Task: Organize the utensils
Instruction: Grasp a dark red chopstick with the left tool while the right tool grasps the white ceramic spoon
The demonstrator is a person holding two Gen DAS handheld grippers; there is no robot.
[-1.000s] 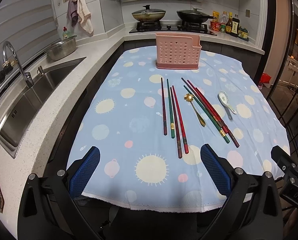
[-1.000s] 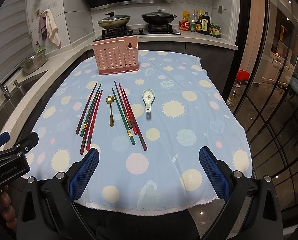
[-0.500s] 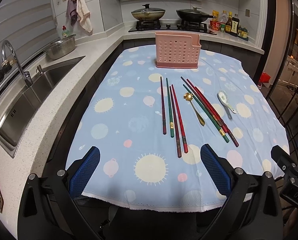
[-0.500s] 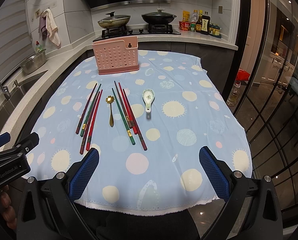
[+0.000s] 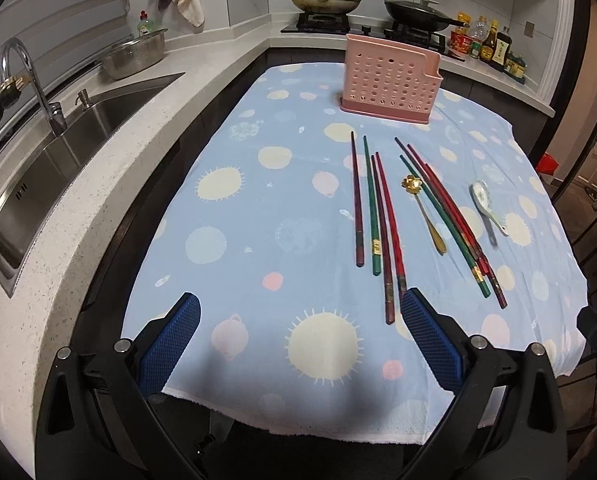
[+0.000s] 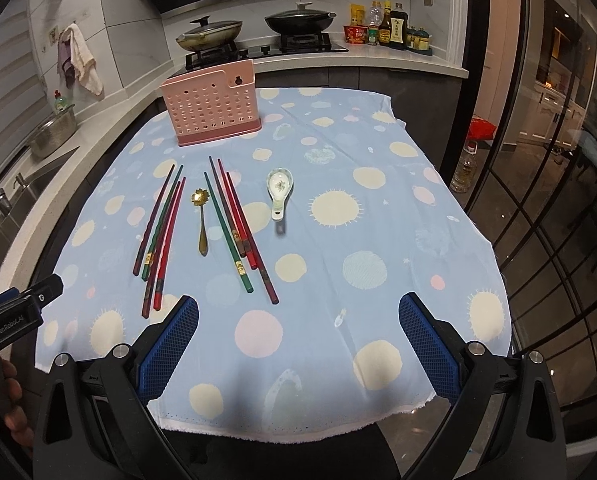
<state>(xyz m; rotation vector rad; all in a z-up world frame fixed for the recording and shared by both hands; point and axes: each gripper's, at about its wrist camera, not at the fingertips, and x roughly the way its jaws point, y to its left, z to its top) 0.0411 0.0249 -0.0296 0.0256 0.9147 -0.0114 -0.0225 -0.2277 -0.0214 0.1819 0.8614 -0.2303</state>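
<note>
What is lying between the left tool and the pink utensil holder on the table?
Nothing tall. Between the left tool and the pink utensil holder there is only the cloth, with the left group of chopsticks lying flat beside the path.

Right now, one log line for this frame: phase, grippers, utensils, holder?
phase: pre-grasp | left gripper: open | right gripper: open | chopsticks, gold spoon, ceramic spoon: on tablecloth | pink holder: upright

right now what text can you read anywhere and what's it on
"GenRobot.AI": white print on the left gripper body, at the left edge of the right wrist view.
Sauce bottles by the stove: labels too small to read.
Red tub beside them: print blurred.
Gold bands on the chopsticks: markings unreadable.
Pink holder: no text.
</note>
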